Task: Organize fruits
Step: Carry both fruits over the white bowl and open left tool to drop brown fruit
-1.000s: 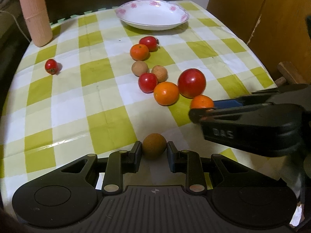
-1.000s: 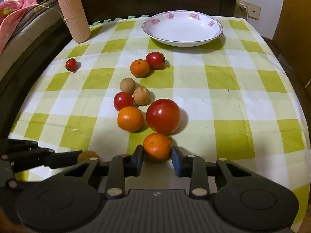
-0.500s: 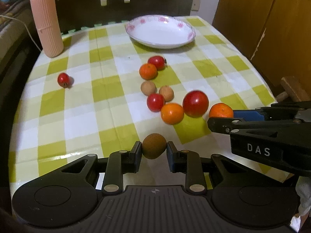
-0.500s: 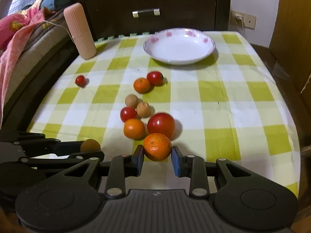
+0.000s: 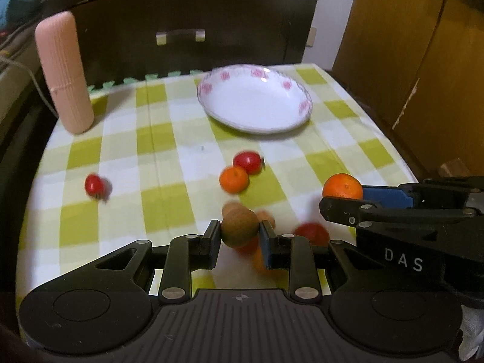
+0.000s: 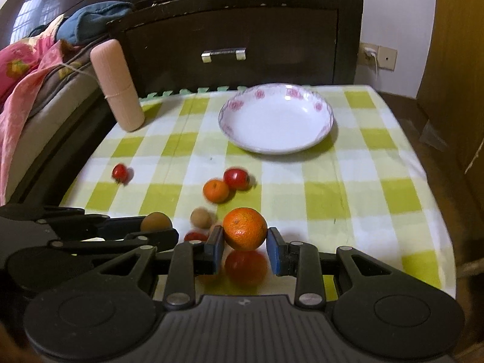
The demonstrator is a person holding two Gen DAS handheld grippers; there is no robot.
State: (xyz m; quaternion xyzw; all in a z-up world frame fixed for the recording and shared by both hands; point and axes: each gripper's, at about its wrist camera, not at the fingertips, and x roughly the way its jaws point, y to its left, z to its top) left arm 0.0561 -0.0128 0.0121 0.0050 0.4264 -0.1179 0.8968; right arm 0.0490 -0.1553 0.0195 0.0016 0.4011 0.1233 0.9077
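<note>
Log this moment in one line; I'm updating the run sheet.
left gripper: shut on brown fruit | right gripper: shut on orange | plate: no fruit

left gripper [image 5: 239,237]: fingers clamped on brown fruit [image 5: 239,227], raised | right gripper [image 6: 245,242]: fingers clamped on orange [image 6: 245,228], raised, alongside

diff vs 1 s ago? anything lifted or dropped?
Both grippers rose off the tablecloth with their fruit, towards the plate. The left gripper stays clamped on the brown fruit, the right gripper on the orange. Nothing was let go. The loose fruit, plate and pink cylinder kept their places.
</note>
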